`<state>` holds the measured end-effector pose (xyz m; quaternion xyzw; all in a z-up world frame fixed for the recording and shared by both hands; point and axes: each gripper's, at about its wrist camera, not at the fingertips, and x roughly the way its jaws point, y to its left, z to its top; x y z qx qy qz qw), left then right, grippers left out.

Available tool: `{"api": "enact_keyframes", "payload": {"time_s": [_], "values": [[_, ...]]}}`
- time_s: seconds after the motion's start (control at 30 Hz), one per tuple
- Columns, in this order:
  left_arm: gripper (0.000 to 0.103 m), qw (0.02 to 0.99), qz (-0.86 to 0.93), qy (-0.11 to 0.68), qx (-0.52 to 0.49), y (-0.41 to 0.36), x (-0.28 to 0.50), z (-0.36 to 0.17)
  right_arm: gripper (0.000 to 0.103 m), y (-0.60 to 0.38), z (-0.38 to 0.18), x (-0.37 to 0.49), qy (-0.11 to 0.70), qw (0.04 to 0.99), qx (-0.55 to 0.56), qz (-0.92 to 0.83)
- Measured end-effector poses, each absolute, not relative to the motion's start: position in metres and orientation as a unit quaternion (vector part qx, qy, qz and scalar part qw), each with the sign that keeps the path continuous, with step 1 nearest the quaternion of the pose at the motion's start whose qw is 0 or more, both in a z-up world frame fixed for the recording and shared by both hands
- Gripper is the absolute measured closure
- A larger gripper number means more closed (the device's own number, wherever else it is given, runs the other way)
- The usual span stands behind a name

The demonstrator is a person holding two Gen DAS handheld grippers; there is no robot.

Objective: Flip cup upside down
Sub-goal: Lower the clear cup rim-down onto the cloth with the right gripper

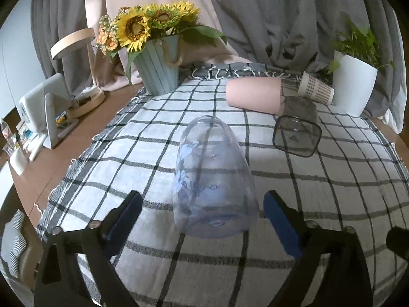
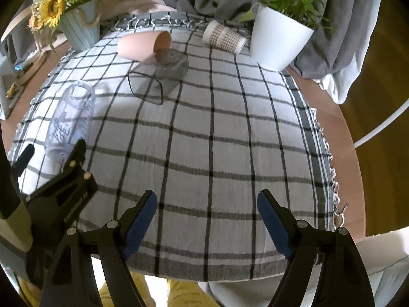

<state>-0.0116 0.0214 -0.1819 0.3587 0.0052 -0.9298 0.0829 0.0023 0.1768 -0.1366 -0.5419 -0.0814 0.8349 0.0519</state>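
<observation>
A clear bluish plastic cup (image 1: pixel 212 179) lies on its side on the checked cloth, base towards me, mouth pointing away. My left gripper (image 1: pixel 203 204) is open, its blue pads on either side of the cup's base end, not touching it. The same cup shows at the left of the right wrist view (image 2: pixel 70 120), with the left gripper's black fingers (image 2: pixel 74 158) around its near end. My right gripper (image 2: pixel 207 209) is open and empty above the cloth near the table's front edge.
A smoky square glass (image 1: pixel 297 130), a pink cup (image 1: pixel 253 97) and a checked paper cup (image 1: pixel 315 90) lie on their sides at the back. A sunflower pot (image 1: pixel 157 71) stands back left, a white plant pot (image 1: pixel 354 87) back right. Lamp and clutter (image 1: pixel 48 107) sit left.
</observation>
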Motion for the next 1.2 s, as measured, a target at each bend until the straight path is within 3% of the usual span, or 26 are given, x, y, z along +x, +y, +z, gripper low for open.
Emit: {"api": "enact_keyframes", "payload": {"time_s": [0.17,0.27,1.2], "values": [[0.021,0.079,-0.927,0.001,0.366,0.025,-0.017,-0.188,0.022,0.179,-0.139,0.001,-0.08,0.054,-0.547,0.832],[0.032,0.067,-0.927,-0.001,0.369,0.027,-0.018,-0.188,0.022,0.179,-0.14,0.0,-0.083,0.055,-0.547,0.831],[0.032,0.026,-0.92,0.042,0.39,-0.008,-0.033,-0.121,0.022,0.171,-0.084,-0.008,-0.001,0.023,-0.471,0.882]]}}
